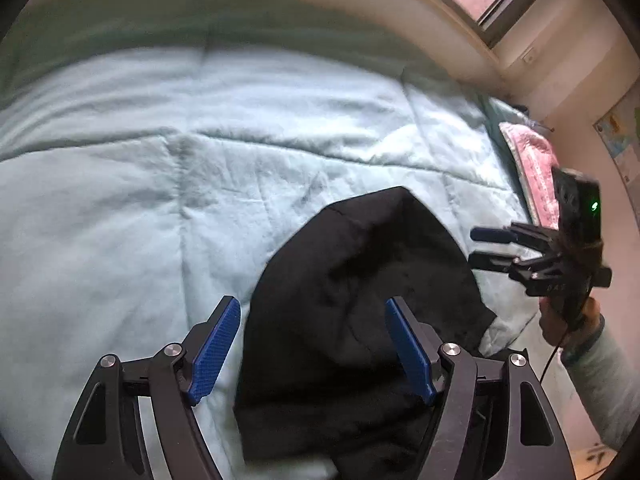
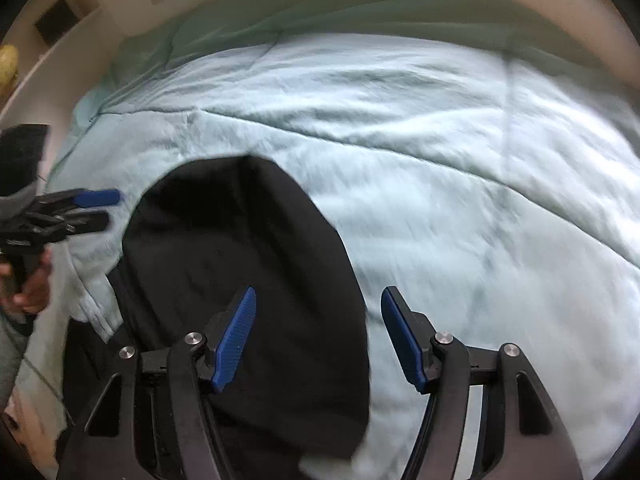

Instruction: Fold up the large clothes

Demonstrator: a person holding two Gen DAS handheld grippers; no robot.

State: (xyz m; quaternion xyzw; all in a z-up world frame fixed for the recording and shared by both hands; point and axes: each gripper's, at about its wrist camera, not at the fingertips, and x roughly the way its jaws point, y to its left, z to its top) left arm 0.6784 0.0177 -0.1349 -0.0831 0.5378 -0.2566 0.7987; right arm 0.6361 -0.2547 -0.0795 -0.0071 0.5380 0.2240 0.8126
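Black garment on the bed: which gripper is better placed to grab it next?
Left, probably. The left gripper is open with the black garment between its fingers, while the open right gripper has only one finger over the cloth, the other over the comforter.

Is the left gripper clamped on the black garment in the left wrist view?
No. The left gripper has its jaws spread wide above the black garment, pinching no fabric.

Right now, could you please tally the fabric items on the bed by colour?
Black: 1, the garment
Light teal: 1, the quilt
Pink: 1, the blanket at the bed's edge
Total: 3
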